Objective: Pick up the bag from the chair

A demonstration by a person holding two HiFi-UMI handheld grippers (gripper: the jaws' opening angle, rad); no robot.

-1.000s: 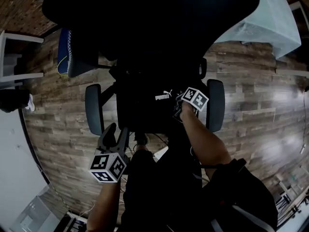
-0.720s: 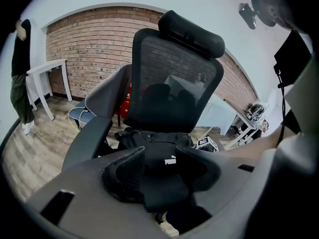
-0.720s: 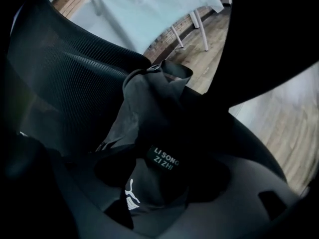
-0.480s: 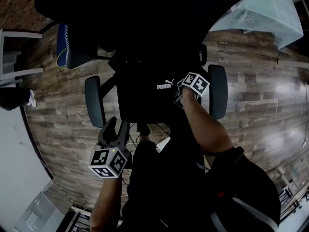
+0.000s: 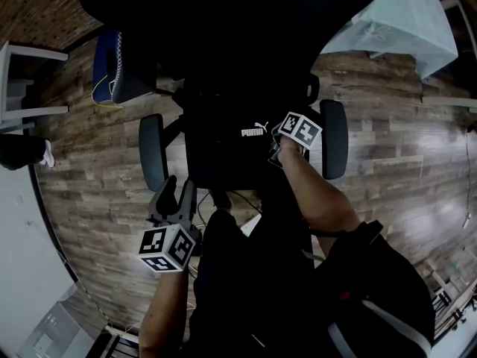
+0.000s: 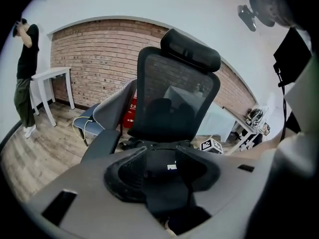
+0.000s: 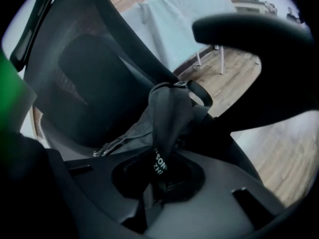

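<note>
A black bag (image 5: 231, 144) with a white logo lies on the seat of a black office chair (image 5: 152, 151). My right gripper (image 5: 277, 149) is at the bag's right side. In the right gripper view it (image 7: 162, 171) is shut on a bunched black strap (image 7: 168, 116) of the bag, which rises from between the jaws. My left gripper (image 5: 179, 189) hangs in front of the seat's left corner, apart from the bag. Its jaws (image 6: 160, 151) stand open, and the bag (image 6: 162, 161) shows in the gap, beyond the fingertips.
The chair's mesh back (image 6: 174, 93) and two armrests (image 5: 333, 139) fence the seat. A blue chair (image 5: 112, 73) stands at the back left, and a table under a pale cloth (image 5: 402, 21) at the back right. A person (image 6: 25, 78) stands by a white table (image 6: 50, 76).
The right gripper stays shut on the strap at the bag's right side. The left gripper has kept its place by the seat's front left, still open.
</note>
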